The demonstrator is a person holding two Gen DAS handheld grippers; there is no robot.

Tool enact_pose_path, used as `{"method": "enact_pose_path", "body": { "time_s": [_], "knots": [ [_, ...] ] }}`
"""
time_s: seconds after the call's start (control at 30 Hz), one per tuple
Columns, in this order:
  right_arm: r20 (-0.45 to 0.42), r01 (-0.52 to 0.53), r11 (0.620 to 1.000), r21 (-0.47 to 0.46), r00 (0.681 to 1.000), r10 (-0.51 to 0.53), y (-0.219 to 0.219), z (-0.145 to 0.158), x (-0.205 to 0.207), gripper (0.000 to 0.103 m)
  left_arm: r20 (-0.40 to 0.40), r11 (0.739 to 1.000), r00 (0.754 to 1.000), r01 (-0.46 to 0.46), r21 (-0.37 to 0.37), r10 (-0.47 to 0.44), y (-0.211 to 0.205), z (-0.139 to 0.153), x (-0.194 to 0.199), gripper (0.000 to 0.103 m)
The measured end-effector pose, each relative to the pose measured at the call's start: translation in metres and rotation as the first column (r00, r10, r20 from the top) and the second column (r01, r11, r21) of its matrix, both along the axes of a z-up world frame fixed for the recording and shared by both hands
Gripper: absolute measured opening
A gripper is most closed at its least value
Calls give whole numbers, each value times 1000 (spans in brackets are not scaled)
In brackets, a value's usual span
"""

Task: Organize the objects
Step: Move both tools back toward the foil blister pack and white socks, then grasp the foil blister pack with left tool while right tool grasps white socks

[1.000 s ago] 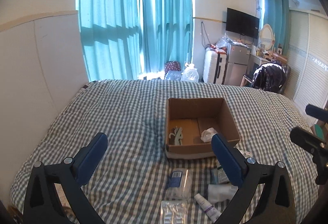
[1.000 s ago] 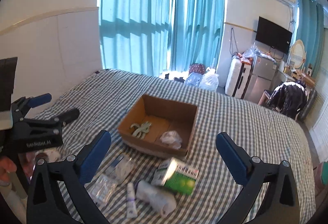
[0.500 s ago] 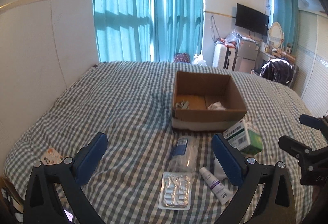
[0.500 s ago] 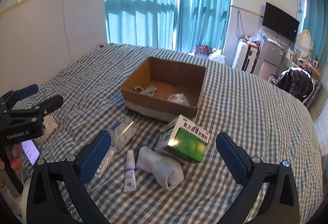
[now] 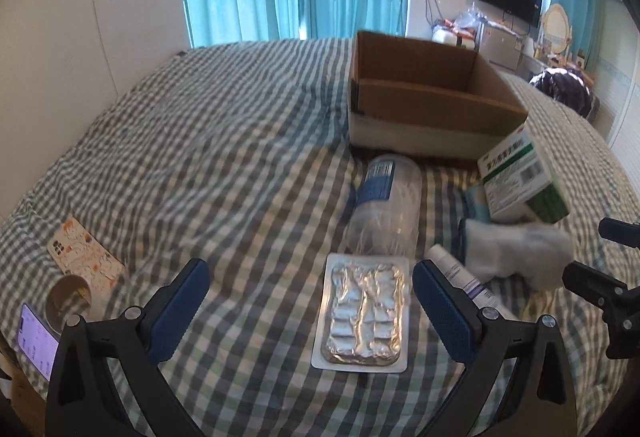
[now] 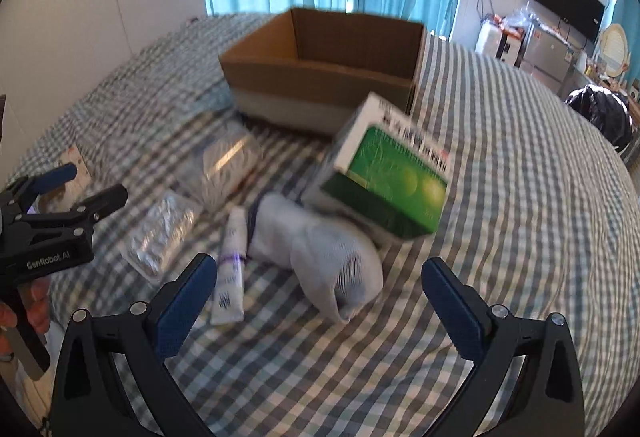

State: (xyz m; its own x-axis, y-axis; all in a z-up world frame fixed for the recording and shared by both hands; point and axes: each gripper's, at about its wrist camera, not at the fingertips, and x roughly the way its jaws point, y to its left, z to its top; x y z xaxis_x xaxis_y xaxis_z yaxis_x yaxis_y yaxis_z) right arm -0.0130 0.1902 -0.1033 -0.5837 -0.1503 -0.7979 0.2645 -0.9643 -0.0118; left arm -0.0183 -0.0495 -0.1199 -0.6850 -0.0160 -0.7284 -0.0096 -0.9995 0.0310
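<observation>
An open cardboard box [image 5: 428, 97] [image 6: 324, 77] sits on the checked bedspread [image 5: 224, 173]. In front of it lie a clear plastic bottle [image 5: 386, 213] [image 6: 228, 169], a foil blister pack [image 5: 364, 311] [image 6: 160, 233], a small white tube [image 5: 460, 275] [image 6: 231, 265], a rolled white sock [image 5: 516, 245] [image 6: 320, 253] and a green-and-white medicine box [image 5: 520, 177] [image 6: 388, 173]. My left gripper [image 5: 310, 303] is open and empty just above the blister pack. My right gripper [image 6: 318, 303] is open and empty, low over the sock.
A patterned card [image 5: 82, 253], a tape roll [image 5: 68, 301] and a lit phone [image 5: 34, 341] lie at the bed's near left corner. A white wall panel [image 5: 80, 17] runs along the left. Curtains, a TV and furniture stand beyond the bed.
Both grippers have dropped and moved forward toward the loose items in front of the box, which now look much larger. Both stay open.
</observation>
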Motion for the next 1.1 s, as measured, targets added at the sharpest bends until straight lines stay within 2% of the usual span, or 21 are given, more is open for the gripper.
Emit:
{"method": "enact_pose_path", "body": {
  "time_s": [0.4,0.47,0.53,0.6,0.8,1.0,1.1],
  "knots": [
    [94,25,1000,11,995,-26,5,-32,-3,102,90,1000,996,6,-18,-4,0,-37,3,103],
    [106,41,999,11,993,-42,8,-36,-4,100,102,1000,995,4,-21,-2,-1,-43,2,103],
    [122,45,999,16,991,-46,8,-38,-6,85,122,1000,992,9,-19,-7,-2,-49,2,103],
    [140,32,999,17,990,-34,7,-40,-8,79,137,1000,990,19,-8,-18,-3,-54,2,103],
    [135,21,1000,17,991,-23,5,-41,-10,75,144,999,989,32,42,-38,-2,-53,0,103],
    [135,33,999,34,990,-37,3,-44,-26,75,159,997,985,68,22,-70,14,-60,-10,103],
    [132,50,998,48,990,-56,3,-47,-34,74,156,998,986,55,8,-56,20,-66,-17,103]
  ]
}}
